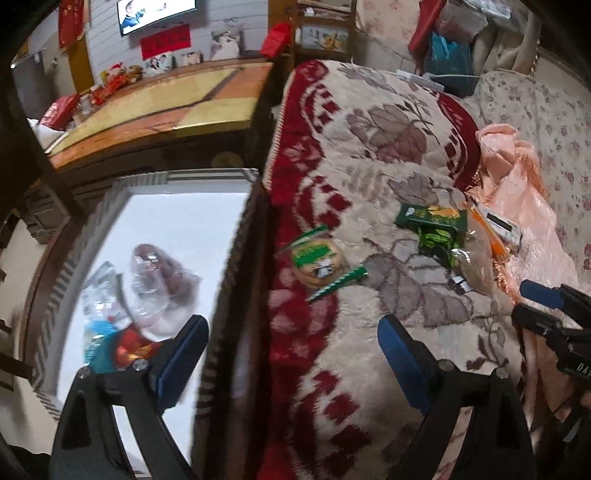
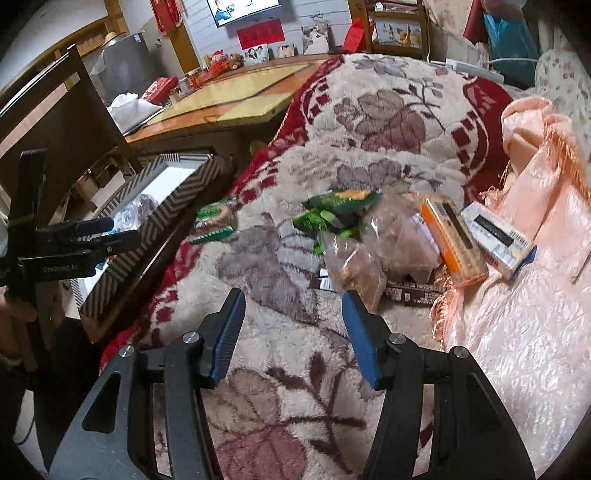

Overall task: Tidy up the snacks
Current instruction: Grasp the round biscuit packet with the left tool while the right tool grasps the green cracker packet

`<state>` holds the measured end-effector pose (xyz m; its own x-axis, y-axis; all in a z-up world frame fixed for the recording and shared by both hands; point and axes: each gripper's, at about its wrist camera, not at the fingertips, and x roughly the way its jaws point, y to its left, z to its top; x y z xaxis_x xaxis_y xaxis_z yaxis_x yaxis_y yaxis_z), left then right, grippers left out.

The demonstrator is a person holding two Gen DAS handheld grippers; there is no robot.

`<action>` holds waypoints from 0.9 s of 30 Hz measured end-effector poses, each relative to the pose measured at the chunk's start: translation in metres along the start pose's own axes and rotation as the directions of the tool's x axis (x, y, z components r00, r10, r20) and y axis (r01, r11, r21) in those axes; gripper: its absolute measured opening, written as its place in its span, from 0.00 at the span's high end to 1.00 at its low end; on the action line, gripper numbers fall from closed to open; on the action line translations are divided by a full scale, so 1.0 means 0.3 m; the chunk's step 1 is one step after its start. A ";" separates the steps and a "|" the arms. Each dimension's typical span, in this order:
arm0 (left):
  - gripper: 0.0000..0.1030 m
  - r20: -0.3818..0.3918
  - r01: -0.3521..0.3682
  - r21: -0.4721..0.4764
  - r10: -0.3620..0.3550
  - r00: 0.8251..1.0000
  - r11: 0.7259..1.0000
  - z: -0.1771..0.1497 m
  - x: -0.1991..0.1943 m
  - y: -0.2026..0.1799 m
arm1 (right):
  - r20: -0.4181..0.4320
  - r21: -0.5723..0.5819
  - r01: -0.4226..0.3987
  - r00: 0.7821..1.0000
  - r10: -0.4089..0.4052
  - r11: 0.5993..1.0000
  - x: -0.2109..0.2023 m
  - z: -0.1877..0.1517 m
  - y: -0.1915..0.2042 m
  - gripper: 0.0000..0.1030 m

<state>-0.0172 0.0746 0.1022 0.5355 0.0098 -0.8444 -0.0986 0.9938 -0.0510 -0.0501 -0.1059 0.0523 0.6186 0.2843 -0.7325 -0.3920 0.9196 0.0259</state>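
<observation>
Both grippers are empty with their fingers apart: the left gripper (image 1: 291, 332) hangs wide open astride the near rim of the chevron-edged storage box (image 1: 110, 206), and the right gripper (image 2: 293, 328) stands partly open over the fleecy blanket (image 2: 295, 387), short of the snack pile. A few snacks already lie in the box, among them a clear bag of brownish pieces (image 1: 162, 273); the rest are loose on the blanket: a round green-wrapped cake (image 1: 319, 260), green packets (image 2: 341, 203), a clear bag of nuts (image 2: 356, 271), an orange box (image 2: 452, 240), a white box (image 2: 496, 240) and a dark bar (image 2: 410, 293). The risks, as I judge them: the pile overlaps, so a grab may catch two wrappers or slip off slick film; the deep pile and the fringe of the pink satin cloth (image 2: 517, 332) may get pinched too. The room is cluttered, with a wooden table (image 2: 240, 99) behind and a wall screen (image 2: 243, 9) above
</observation>
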 end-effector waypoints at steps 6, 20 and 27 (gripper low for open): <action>0.08 -0.070 0.034 -0.130 -0.043 0.997 0.991 0.063 0.115 -0.038 | 0.011 0.011 -0.010 1.000 0.010 1.000 0.000 0.013 -0.026 0.47; 0.09 -0.160 -0.008 -0.329 -0.047 0.986 0.944 0.164 0.348 -0.036 | 0.004 0.041 -0.013 1.000 0.013 0.999 0.056 0.072 -0.141 0.47; 0.13 -0.200 -0.013 -0.329 -0.056 0.978 0.944 0.190 0.418 -0.039 | -0.094 -0.133 -0.015 0.996 0.003 0.991 0.214 0.256 -0.128 0.47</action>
<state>0.0988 0.0704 0.0274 0.3613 -0.0684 -0.9299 -0.3759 0.9020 -0.2124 0.0570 -0.1023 0.0566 0.5505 0.2597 -0.7934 -0.4886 0.8709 -0.0539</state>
